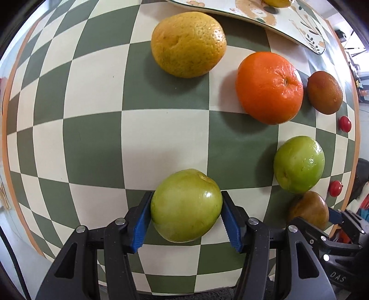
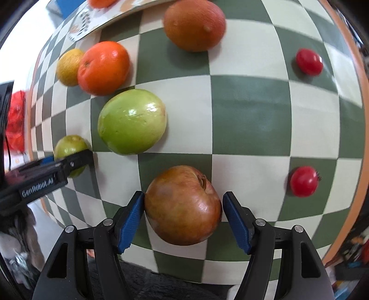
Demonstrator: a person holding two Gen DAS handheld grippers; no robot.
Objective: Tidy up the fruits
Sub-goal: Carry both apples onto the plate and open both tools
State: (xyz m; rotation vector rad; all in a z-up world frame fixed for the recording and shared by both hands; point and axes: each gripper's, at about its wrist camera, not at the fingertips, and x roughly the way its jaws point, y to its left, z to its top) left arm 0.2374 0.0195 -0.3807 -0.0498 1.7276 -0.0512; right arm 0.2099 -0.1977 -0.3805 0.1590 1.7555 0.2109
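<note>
A green apple [image 1: 186, 205] rests on the checkered table [image 1: 92, 143]. My left gripper [image 1: 186, 195] has its blue pads [image 1: 141, 221] pressed against both sides of it. In the right wrist view, a red-brown apple [image 2: 182, 205] lies between the pads of my right gripper [image 2: 183, 195], which touch its two sides. That view also shows the left gripper [image 2: 66, 161] at the far left, around its green apple [image 2: 69, 144]. A printed plate [image 1: 253, 13] at the table's far edge carries a yellow fruit [image 1: 276, 2].
Loose on the cloth are a yellow citrus [image 1: 188, 43], a tangerine [image 1: 269, 87], a dark orange fruit [image 1: 324, 92], a second green apple [image 1: 298, 163] and two cherry tomatoes [image 2: 309, 61] [image 2: 303, 181]. The table's orange rim [image 2: 356, 69] runs close on the right.
</note>
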